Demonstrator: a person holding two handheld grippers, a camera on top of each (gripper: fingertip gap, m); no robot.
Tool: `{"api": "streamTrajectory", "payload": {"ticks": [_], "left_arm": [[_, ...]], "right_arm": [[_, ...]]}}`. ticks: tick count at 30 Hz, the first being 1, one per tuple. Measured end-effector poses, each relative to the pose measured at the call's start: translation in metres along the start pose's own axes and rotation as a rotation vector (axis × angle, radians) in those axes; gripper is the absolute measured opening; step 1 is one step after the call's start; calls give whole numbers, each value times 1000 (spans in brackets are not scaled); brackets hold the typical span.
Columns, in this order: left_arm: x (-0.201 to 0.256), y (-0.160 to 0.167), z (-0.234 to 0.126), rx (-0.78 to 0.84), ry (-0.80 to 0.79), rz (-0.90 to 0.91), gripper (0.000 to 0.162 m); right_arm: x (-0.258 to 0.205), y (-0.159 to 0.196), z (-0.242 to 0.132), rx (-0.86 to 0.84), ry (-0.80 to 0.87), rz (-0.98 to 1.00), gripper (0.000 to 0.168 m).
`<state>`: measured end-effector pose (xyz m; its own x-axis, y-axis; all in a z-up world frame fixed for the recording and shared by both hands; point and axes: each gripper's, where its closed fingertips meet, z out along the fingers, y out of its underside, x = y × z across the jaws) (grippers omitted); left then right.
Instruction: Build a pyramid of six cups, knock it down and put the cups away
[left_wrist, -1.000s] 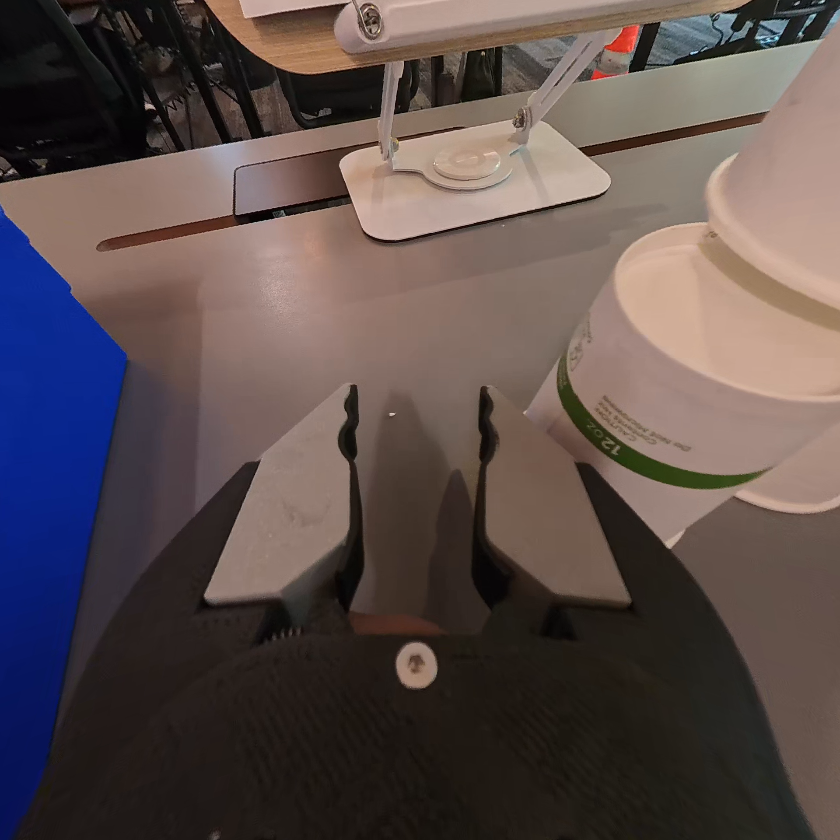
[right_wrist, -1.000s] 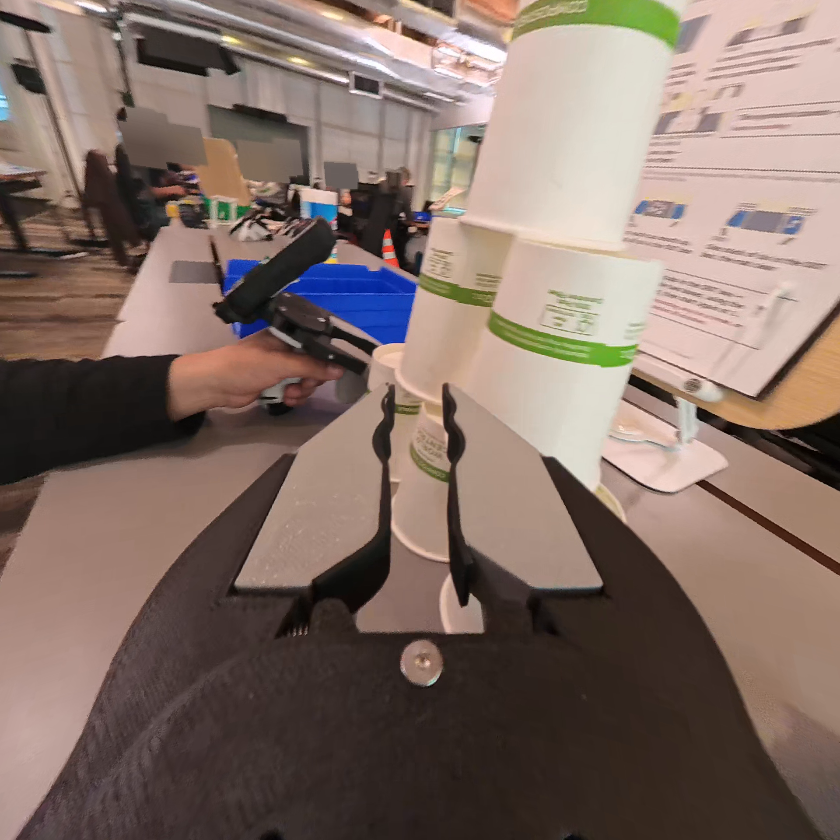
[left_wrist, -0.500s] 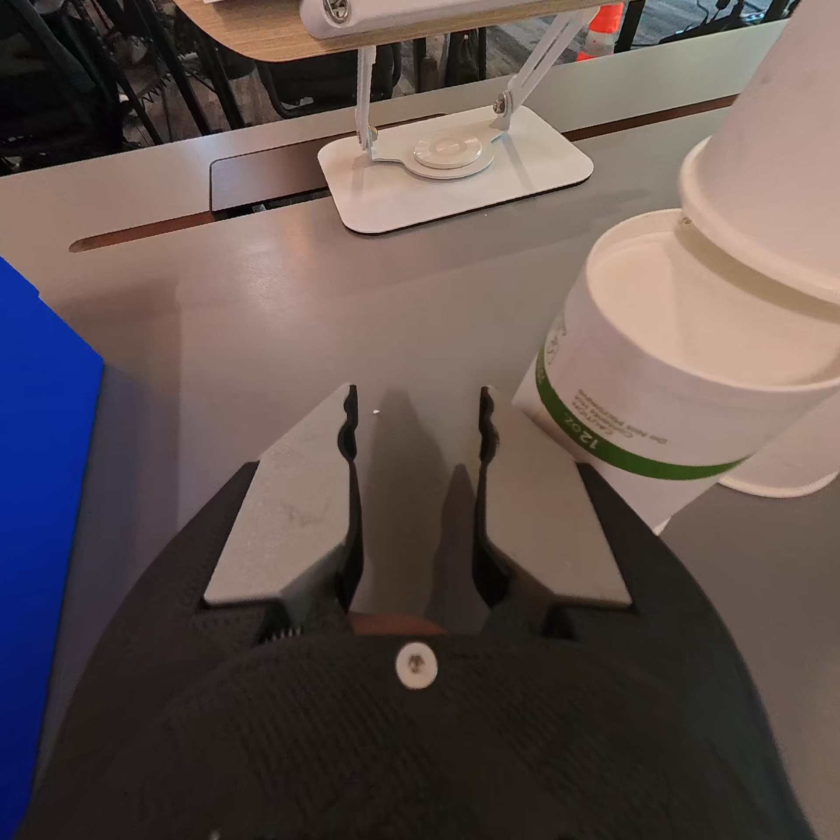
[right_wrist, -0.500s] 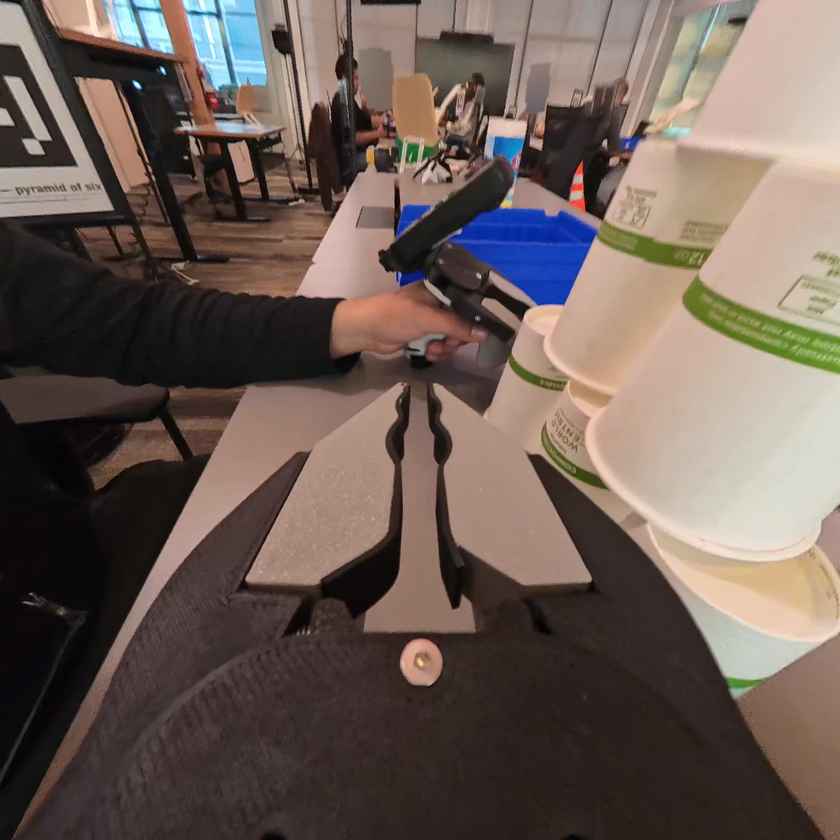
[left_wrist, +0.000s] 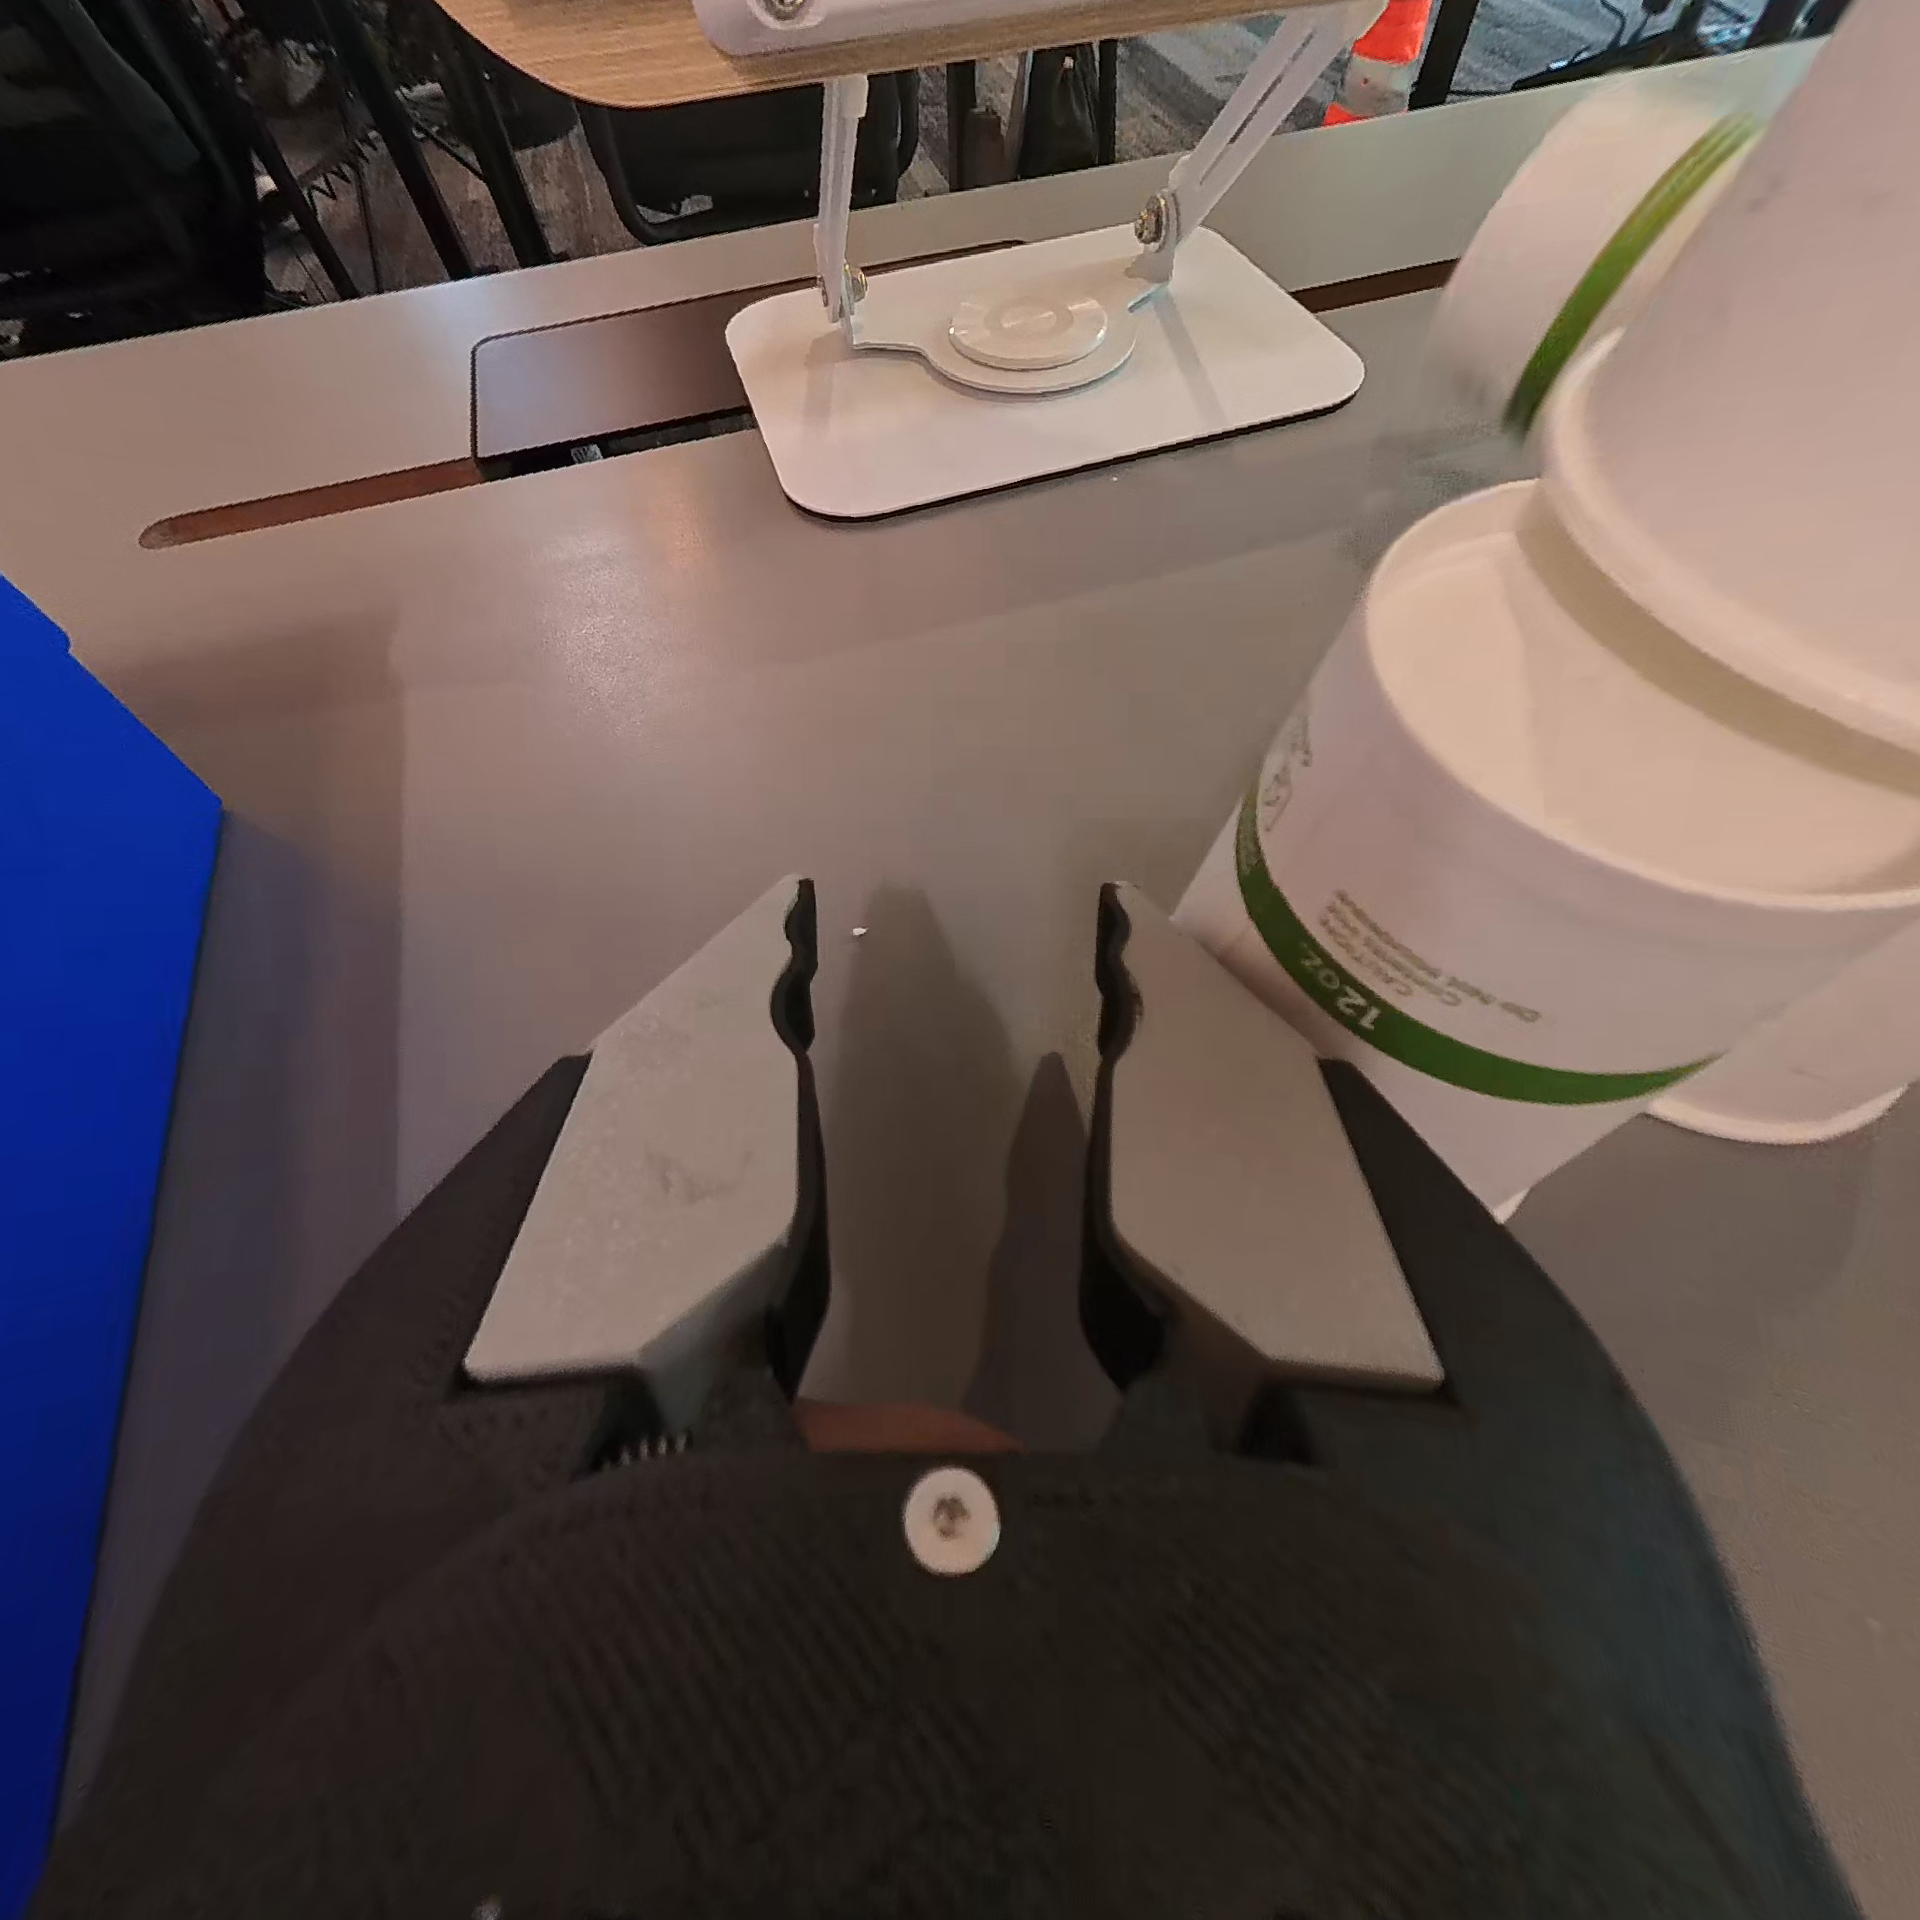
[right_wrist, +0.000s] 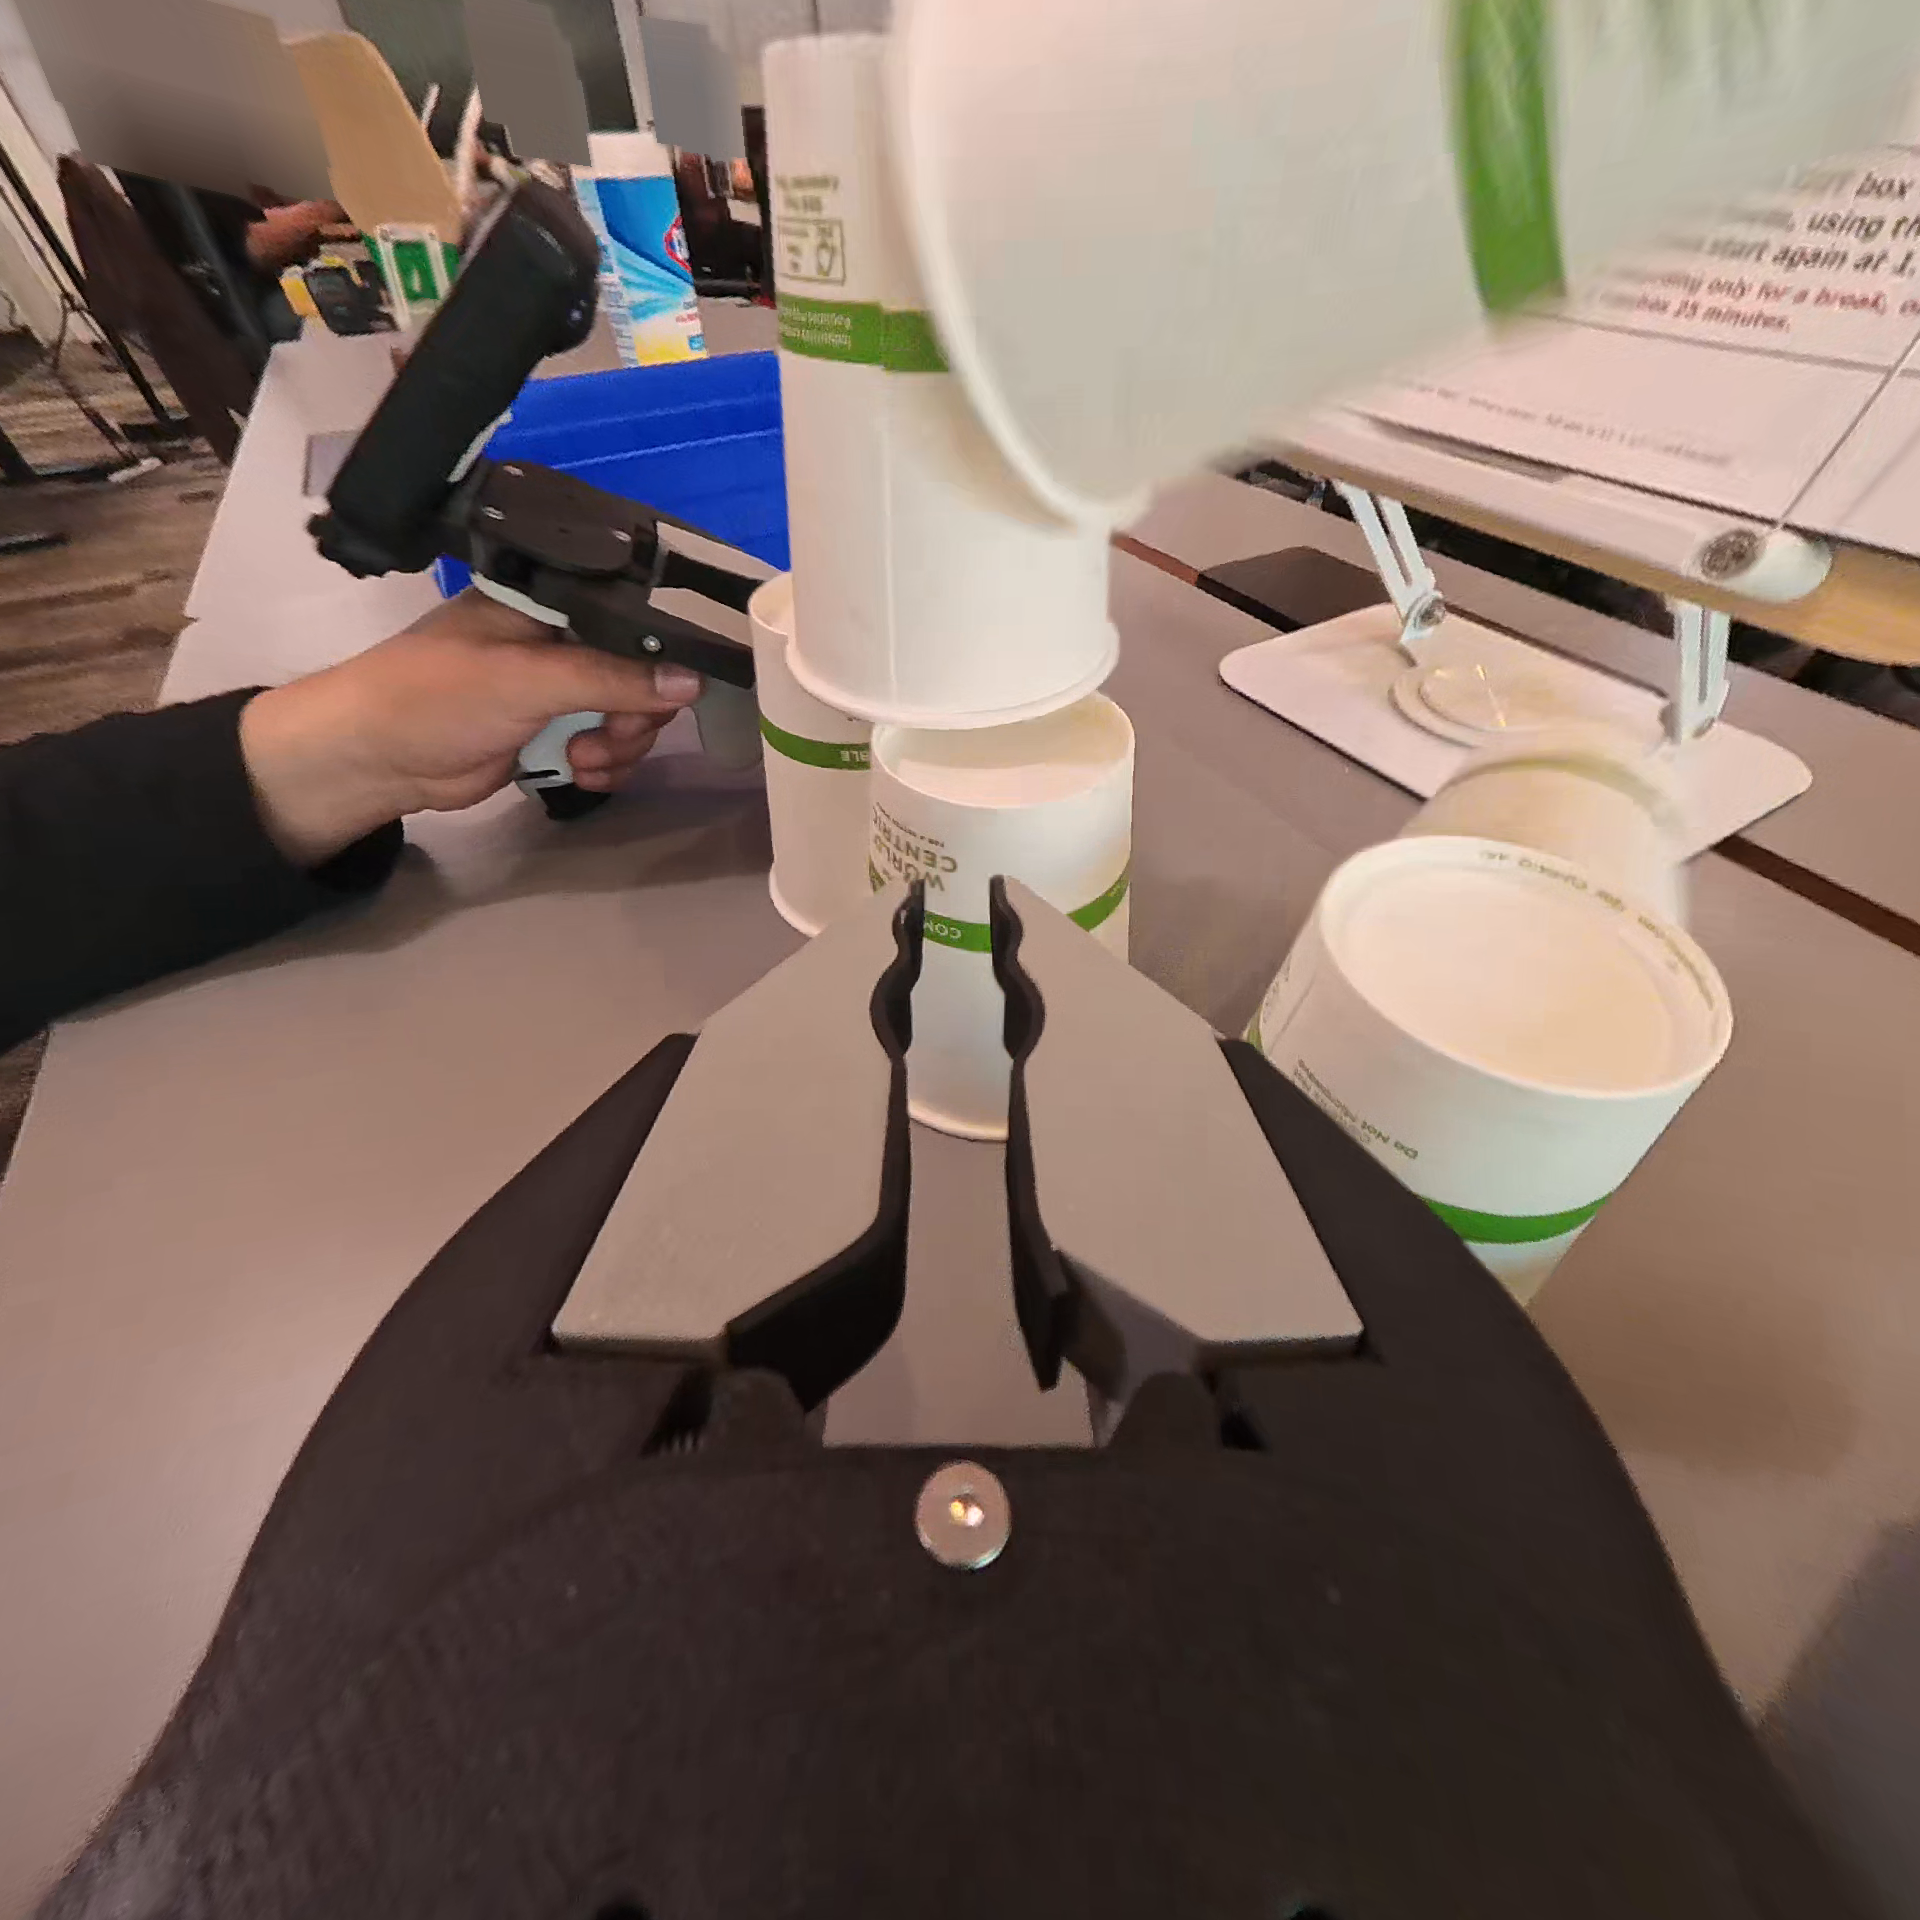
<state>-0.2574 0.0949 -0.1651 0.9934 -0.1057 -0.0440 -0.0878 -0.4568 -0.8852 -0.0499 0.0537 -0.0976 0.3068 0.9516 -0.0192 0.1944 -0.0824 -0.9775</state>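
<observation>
Left gripper (left_wrist: 956, 909) fingers (left_wrist: 665, 1164) apart, empty, over grey table (left_wrist: 727, 727); upside-down cups (left_wrist: 1538, 862) toppling right; blue bin (left_wrist: 83, 1039) left.

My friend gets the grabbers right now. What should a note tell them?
Left gripper: jaws open, empty, low over the grey table beside the cups.
Right gripper: jaws nearly closed with a narrow gap, holding nothing.
Cups: the pyramid is collapsing. One blurred cup is tipped over in the air, one cup lies tilted on the table, one upside-down cup is perched on two upright base cups.
Blue bin sits behind the cups.
Done: pyramid built, knock-down under way.
Left: finish toppling, then collect the cups and put them away, probably in the bin.
</observation>
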Motion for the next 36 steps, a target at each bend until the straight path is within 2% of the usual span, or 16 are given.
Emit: {"api": "streamTrajectory", "payload": {"ticks": [23,29,31,32,33,34,35,36], "left_arm": [[1,2,1,-9,2,2,52],[1,2,1,-11,3,2,52],[0,2,0,-11,0,-4,52],[-2,3,-1,-11,-4,-10,52],[-3,4,-2,-13,-9,-19,52],[-5,5,-3,-22,-9,-31,52],[-6,7,-3,-34,-5,-47,52],[-6,8,-4,-40,1,-64,52]], "right_arm": [[-8,-2,-2,-2,-33,-32,14],[-7,-18,-12,54,16,-87,14],[10,-68,-47,261,196,-104,0],[34,-103,-79,370,379,-120,0],[69,-132,-113,384,603,-153,0],[111,-158,-138,330,796,-193,0],[156,-181,-149,241,906,-224,0],[207,-195,-143,118,927,-226,0]]}}
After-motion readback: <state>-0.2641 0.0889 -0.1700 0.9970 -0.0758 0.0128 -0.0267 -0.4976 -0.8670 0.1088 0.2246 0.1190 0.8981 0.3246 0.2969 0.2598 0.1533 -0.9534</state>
